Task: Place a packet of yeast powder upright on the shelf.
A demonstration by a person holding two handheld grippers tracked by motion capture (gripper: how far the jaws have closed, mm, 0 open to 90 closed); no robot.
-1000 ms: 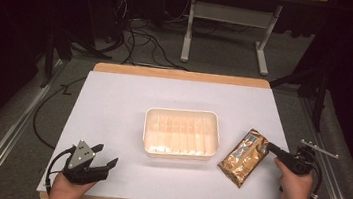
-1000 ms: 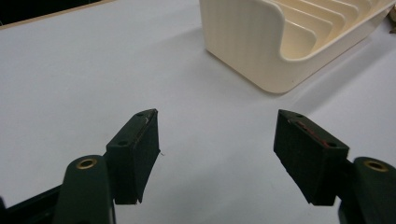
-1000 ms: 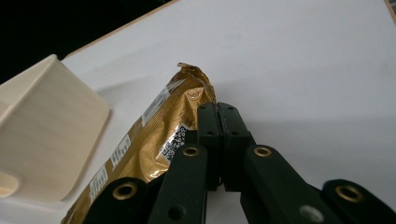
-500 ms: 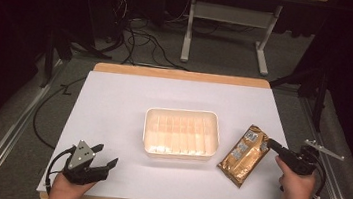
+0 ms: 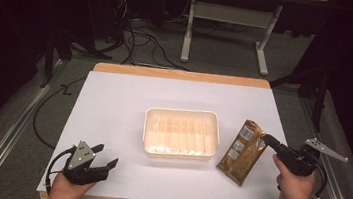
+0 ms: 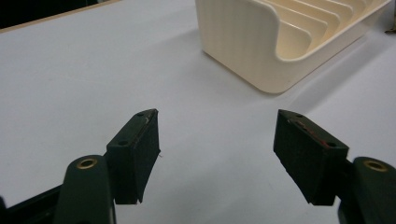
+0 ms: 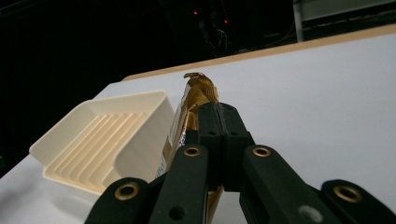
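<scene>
White sheeting covers the tabletop (image 5: pixel 113 107), smooth and matte, with a strip of pale wood showing along its far and near edges; behind it the room is dark, with tangled cables (image 5: pixel 136 39) on a grey floor and the white legs of a metal frame (image 5: pixel 222 29).

At the near left corner, the left claw (image 5: pixel 106 156) rests low over the sheet with its jaws spread wide and nothing between them. Its own view shows flat, blocky black pads (image 6: pixel 135 158) (one with a reddish scuff along its edge).

At the middle sits a cream plastic tray (image 5: pixel 183 114), rectangular with rounded corners and a ridged floor; its far side is cut off in the left gripper view.

Just right of the tray lies a gold foil packet (image 5: pixel 240 152), long and crinkled, with pale label patches and a barcode whose print is too small to read. The right claw (image 5: pixel 266 139) is closed on the packet's right edge, and in the right gripper view the jaws hide most of the foil, leaving its crimped tip (image 7: pixel 198 84) visible.
</scene>
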